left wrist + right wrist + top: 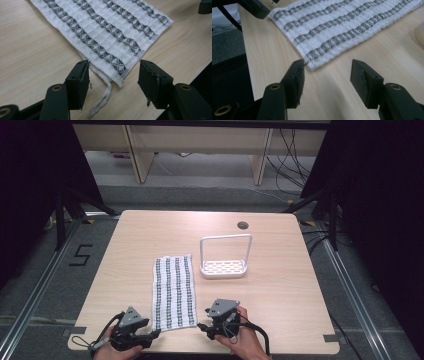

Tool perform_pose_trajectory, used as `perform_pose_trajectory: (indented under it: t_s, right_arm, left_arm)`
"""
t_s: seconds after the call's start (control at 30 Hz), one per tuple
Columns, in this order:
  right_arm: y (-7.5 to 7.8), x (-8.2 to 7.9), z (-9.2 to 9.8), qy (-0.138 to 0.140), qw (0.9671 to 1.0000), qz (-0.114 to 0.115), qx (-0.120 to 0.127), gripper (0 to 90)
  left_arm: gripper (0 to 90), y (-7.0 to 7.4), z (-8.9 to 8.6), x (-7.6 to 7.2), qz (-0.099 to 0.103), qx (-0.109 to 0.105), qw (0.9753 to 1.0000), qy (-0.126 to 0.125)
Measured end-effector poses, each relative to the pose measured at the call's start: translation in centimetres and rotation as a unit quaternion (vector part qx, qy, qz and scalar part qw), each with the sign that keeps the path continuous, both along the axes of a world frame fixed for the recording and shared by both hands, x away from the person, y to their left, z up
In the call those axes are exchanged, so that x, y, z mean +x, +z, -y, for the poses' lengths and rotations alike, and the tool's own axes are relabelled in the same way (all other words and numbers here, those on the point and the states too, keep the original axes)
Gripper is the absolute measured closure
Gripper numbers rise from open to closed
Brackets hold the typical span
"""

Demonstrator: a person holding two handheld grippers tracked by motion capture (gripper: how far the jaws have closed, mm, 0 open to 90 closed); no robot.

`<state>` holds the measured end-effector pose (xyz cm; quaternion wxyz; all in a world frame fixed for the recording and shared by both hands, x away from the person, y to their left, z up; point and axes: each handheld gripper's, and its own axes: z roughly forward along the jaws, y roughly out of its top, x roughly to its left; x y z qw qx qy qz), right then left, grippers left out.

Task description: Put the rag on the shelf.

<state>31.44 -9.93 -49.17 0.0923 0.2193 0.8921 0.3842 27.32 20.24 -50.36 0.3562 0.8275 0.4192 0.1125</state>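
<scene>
A folded white towel with dark patterned stripes point(173, 290) lies flat on the wooden table point(280, 285), its short end toward the near edge. My left gripper point(154, 335) sits at the towel's near left corner. In the left gripper view its jaws point(113, 76) are open, with the towel's corner point(110, 57) and a loose white loop point(103, 98) between them. At the near right corner is my right gripper point(202, 326). In its own view it stands open point(327, 77), the towel's corner point(314, 63) just ahead of its left fingertip, nothing gripped.
A white slotted tray with a tall hoop handle point(223, 268) stands just beyond the towel's far right. A round cable hole point(243, 225) is near the far edge. The table's near edge runs right under both hands.
</scene>
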Motion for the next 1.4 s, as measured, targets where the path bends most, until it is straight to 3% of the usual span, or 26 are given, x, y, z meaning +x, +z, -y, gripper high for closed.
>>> perform_pose_trajectory:
  t_s: [0.13,0.3,0.43,0.47,0.6,0.63,0.7,0.8,0.83,0.9,0.93,1.0,1.03,1.1,1.4]
  right_arm:
    - [0.0,0.4,-0.7,0.008,0.9999,0.000,-0.008,48.4]
    - [-0.4,0.5,-1.9,0.016,0.9997,-0.002,-0.020,50.5]
    - [-0.9,0.7,-2.9,0.021,0.9994,0.006,-0.025,51.5]
    - [-0.9,0.6,-3.1,0.016,0.9996,-0.004,-0.024,51.9]
    - [-1.1,0.7,-3.5,0.012,0.9992,-0.011,-0.037,54.4]
    - [-1.5,0.9,-3.6,0.018,0.9994,0.009,-0.029,55.0]
    - [-1.3,1.0,-3.6,0.026,0.9989,-0.002,-0.039,56.3]
    - [-1.7,1.1,-3.8,0.021,0.9990,0.003,-0.040,60.0]
    - [-1.7,1.1,-3.8,0.020,0.9986,-0.008,-0.047,63.6]
    - [-1.9,1.3,-3.8,0.019,0.9990,0.000,-0.041,66.6]
    - [-1.8,1.2,-3.9,0.011,0.9990,-0.009,-0.041,69.4]
    - [-1.9,1.4,-3.9,0.021,0.9988,0.003,-0.043,77.9]
    - [-1.9,1.4,-3.9,0.021,0.9988,0.003,-0.043,77.9]
    - [-1.8,1.4,-4.0,0.024,0.9990,-0.015,-0.033,83.3]
    - [-1.3,1.5,-4.0,0.027,0.9992,-0.022,-0.021,86.3]
  left_arm:
    - [44.6,0.1,0.2,0.2,-0.002,0.021,0.9997,-0.014]
    - [47.9,-0.2,0.7,0.3,0.000,0.008,1.0000,-0.004]
    - [50.9,-0.1,0.6,0.5,-0.004,0.025,0.9996,-0.013]
    - [51.6,-0.2,0.7,0.6,-0.002,0.023,0.9997,-0.009]
    - [53.9,-0.2,0.7,0.6,-0.006,0.029,0.9994,-0.016]
    - [54.5,-0.3,0.8,0.6,-0.003,0.030,0.9995,-0.010]
    - [56.2,-0.3,0.8,0.7,-0.002,0.038,0.9991,-0.018]
    - [60.3,-0.5,1.0,0.8,0.004,0.046,0.9988,-0.014]
    - [63.3,-0.5,1.0,0.8,0.006,0.044,0.9989,-0.014]
    - [64.8,-0.4,1.0,0.8,0.007,0.050,0.9986,-0.020]
    - [66.9,-0.5,1.0,0.8,0.010,0.049,0.9986,-0.017]
    - [75.1,-0.4,0.9,0.8,0.012,0.054,0.9981,-0.028]
    - [75.1,-0.4,1.0,0.7,0.012,0.054,0.9980,-0.030]
    - [81.5,-0.4,1.1,0.7,0.014,0.057,0.9977,-0.033]
    - [85.4,0.2,0.9,0.7,0.024,0.056,0.9973,-0.041]
